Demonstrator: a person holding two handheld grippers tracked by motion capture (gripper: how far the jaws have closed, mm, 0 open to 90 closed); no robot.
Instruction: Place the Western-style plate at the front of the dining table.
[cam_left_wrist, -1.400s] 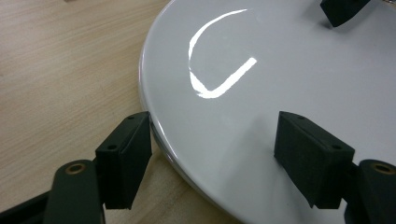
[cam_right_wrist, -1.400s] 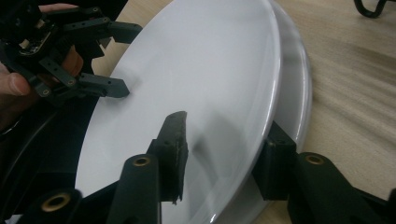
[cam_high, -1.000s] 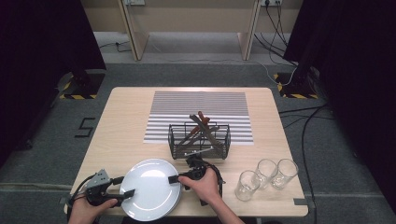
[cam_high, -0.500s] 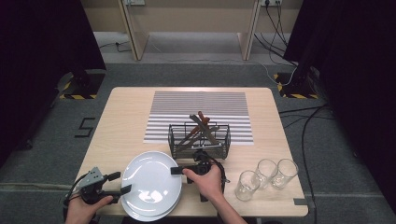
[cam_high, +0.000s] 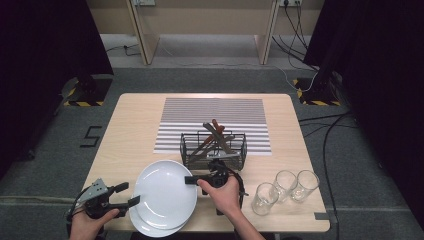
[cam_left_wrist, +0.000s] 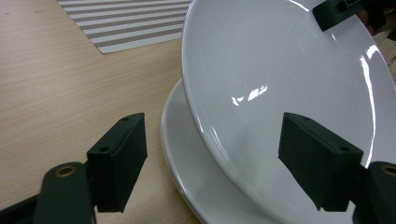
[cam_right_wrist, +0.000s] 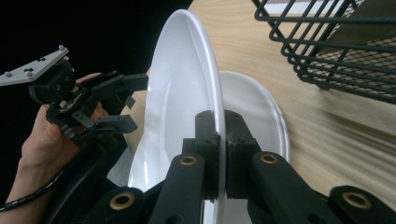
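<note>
Gripping the right-hand rim of the top plate (cam_high: 165, 192), the right gripper (cam_high: 191, 179) has its jaws clamped tight on the thin edge; they have just been closing on it. That plate is tilted, its gripped side raised off the bottom plate (cam_high: 150, 227), which lies flat on the counter (cam_high: 130, 135) at about 6 o'clock, near the front edge. In the right gripper view the rim runs upright between the two pads (cam_right_wrist: 236, 135). The left gripper (cam_high: 127, 195) sits at 9 o'clock from the plates, jaws wide apart and holding nothing; in the left gripper view the plates' left edge lies between them, untouched. A wire basket (cam_high: 214, 147) of utensils stands at 12 o'clock from the right hand (cam_high: 222, 195), close by. Three glasses (cam_high: 285, 190) stand at 3 o'clock, near the counter's right side.
</note>
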